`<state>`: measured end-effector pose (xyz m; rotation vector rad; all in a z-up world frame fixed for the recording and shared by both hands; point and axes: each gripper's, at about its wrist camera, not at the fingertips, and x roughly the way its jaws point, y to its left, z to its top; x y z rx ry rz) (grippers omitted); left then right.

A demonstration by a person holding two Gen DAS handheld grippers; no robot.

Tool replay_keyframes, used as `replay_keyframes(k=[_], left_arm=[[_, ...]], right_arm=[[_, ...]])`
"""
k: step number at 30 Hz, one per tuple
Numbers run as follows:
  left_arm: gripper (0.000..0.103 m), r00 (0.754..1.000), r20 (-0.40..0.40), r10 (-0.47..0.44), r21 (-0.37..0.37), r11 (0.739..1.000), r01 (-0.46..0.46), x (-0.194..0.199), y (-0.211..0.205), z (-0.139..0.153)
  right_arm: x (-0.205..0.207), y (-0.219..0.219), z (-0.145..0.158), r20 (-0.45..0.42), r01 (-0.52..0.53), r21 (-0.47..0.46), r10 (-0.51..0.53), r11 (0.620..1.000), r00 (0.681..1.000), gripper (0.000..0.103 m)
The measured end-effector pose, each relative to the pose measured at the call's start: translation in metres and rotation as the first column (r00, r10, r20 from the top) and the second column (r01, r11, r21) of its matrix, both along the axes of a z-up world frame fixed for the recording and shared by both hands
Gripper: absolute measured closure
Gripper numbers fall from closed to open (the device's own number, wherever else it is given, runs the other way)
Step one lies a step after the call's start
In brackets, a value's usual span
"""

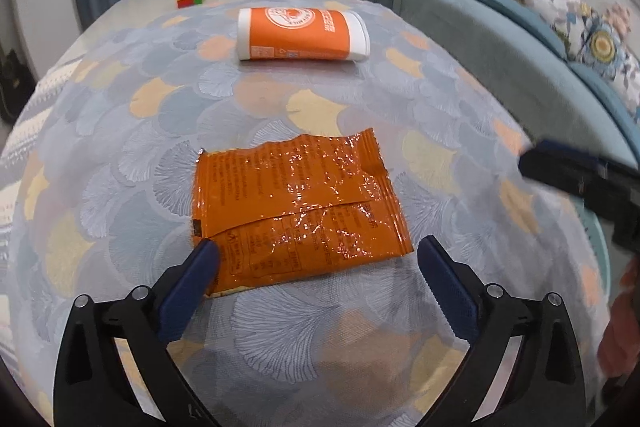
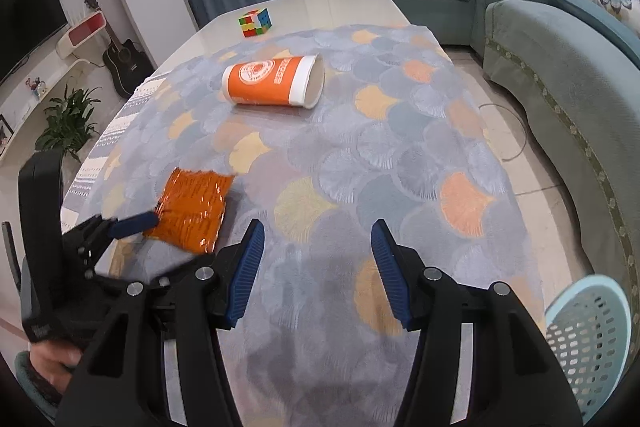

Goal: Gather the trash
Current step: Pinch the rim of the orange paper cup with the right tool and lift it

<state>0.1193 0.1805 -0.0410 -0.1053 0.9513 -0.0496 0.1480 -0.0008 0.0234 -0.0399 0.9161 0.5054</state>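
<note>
A flat orange foil wrapper (image 1: 300,211) lies on the patterned tablecloth (image 1: 120,155). My left gripper (image 1: 320,251) is open, its jaws spread wide at the wrapper's near edge, the left fingertip over its near left corner. An orange and white paper cup (image 1: 302,34) lies on its side farther back. In the right wrist view the wrapper (image 2: 194,213) is at the left with the left gripper's finger beside it, and the cup (image 2: 274,79) lies beyond. My right gripper (image 2: 318,235) is open and empty above the cloth.
A Rubik's cube (image 2: 255,22) sits at the table's far end. A light blue perforated basket (image 2: 588,339) stands off the table's right edge. A teal sofa (image 2: 560,75) runs along the right. The right gripper's body (image 1: 580,183) shows at the right of the left wrist view.
</note>
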Motion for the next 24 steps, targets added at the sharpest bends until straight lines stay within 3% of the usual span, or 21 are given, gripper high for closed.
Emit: replay_keyframes(k=[3, 6, 10, 13, 14, 16, 19, 23, 24], left_arm=[[0.013, 1.0, 0.008, 0.025, 0.023, 0.999, -0.025, 0.001, 0.001, 0.0], [0.028, 0.999, 0.028, 0.027, 0.023, 0.999, -0.027, -0.001, 0.001, 0.001], [0.057, 0.999, 0.052, 0.0, 0.032, 0.999, -0.002, -0.004, -0.006, 0.003], [0.072, 0.998, 0.062, 0.003, -0.034, 0.999, -0.001, -0.005, 0.002, 0.004], [0.093, 0.998, 0.062, 0.014, -0.048, 0.999, -0.011, -0.005, 0.005, 0.003], [0.103, 0.997, 0.056, 0.052, -0.105, 0.993, -0.046, -0.005, 0.016, 0.001], [0.103, 0.997, 0.052, 0.062, -0.16, 0.986, -0.053, -0.005, 0.024, 0.0], [0.103, 0.997, 0.057, 0.041, -0.138, 0.99, -0.033, -0.006, 0.017, 0.001], [0.103, 0.997, 0.058, 0.043, -0.139, 0.99, -0.035, -0.006, 0.017, 0.001]], right_arm=[[0.019, 0.014, 0.006, 0.023, -0.022, 0.004, 0.022, 1.0, 0.999, 0.046], [0.044, 0.032, 0.01, 0.085, -0.031, -0.007, 0.032, 0.999, 0.996, 0.043], [0.081, 0.052, 0.001, 0.104, -0.036, 0.007, 0.035, 0.999, 0.994, 0.043], [0.108, 0.067, -0.012, 0.082, -0.034, 0.028, 0.031, 0.999, 0.996, 0.043], [0.119, 0.072, -0.017, 0.068, -0.04, 0.041, 0.037, 0.998, 0.997, 0.043], [0.13, 0.08, -0.024, 0.058, -0.049, 0.052, 0.046, 0.997, 0.997, 0.043], [0.142, 0.089, -0.029, 0.042, -0.062, 0.064, 0.059, 0.996, 0.997, 0.043], [0.151, 0.099, -0.031, 0.014, -0.103, 0.092, 0.102, 0.99, 0.995, 0.043], [0.151, 0.101, -0.032, 0.004, -0.112, 0.093, 0.112, 0.989, 0.994, 0.048]])
